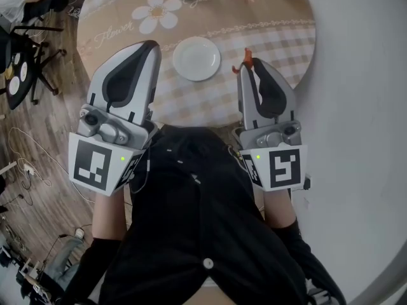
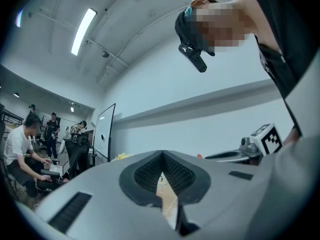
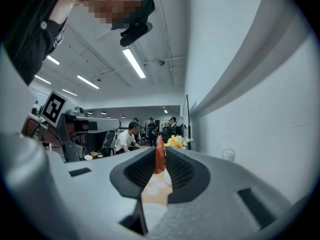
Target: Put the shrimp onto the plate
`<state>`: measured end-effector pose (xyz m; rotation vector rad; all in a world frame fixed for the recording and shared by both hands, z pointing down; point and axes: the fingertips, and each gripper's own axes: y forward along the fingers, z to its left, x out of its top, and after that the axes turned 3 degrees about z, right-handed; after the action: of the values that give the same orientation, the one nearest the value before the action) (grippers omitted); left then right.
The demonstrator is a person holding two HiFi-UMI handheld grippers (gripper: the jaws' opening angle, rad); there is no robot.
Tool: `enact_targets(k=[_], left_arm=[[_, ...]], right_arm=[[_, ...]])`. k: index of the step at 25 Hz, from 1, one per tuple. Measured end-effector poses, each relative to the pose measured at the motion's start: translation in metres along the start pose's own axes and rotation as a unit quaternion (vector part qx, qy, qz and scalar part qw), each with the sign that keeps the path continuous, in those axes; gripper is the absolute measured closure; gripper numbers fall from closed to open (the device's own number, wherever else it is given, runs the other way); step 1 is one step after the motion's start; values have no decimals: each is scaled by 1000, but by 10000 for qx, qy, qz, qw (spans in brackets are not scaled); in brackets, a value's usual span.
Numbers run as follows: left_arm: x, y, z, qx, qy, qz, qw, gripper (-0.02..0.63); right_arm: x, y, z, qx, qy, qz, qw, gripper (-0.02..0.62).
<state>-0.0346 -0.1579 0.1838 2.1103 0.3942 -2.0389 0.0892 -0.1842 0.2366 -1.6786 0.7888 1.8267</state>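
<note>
Right gripper view settles the grip: the orange shrimp (image 3: 160, 156) is pinched between the two dark pads, which stand narrow and pressed on its flanks. Its long axis runs up the slot between them, one end poking past the tips. In the head view the right gripper (image 1: 250, 68) shows over the table's (image 1: 273, 33) near right edge, the shrimp's curled end sticking out ahead of the jaws.

The white plate (image 1: 196, 58) sits bare on the checked cloth, close to the table's near edge and about midway along it. It lies between the two grippers — to the left of the shrimp as the head view shows it, near but clearly apart, at much the same reach from the person. So the coming move looks like a short sideways carry toward the table's middle, then a tip downward, since the gripper seems to point roughly level and the shrimp would need to come over the plate's centre before release.

The left gripper (image 1: 151, 45) hangs at the plate's other side, tips closed together on nothing — just as near, but it has no part in this.
</note>
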Motion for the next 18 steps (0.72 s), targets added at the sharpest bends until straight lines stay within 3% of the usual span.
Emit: enact_targets(k=[10, 18], left_arm=[[-12, 0, 9, -375, 24, 126, 9992, 604], [-17, -4, 23, -444, -8, 157, 9989, 604]], right_arm=[[5, 18, 7, -99, -68, 26, 9999, 545], [3, 32, 14, -159, -130, 149, 9997, 546]])
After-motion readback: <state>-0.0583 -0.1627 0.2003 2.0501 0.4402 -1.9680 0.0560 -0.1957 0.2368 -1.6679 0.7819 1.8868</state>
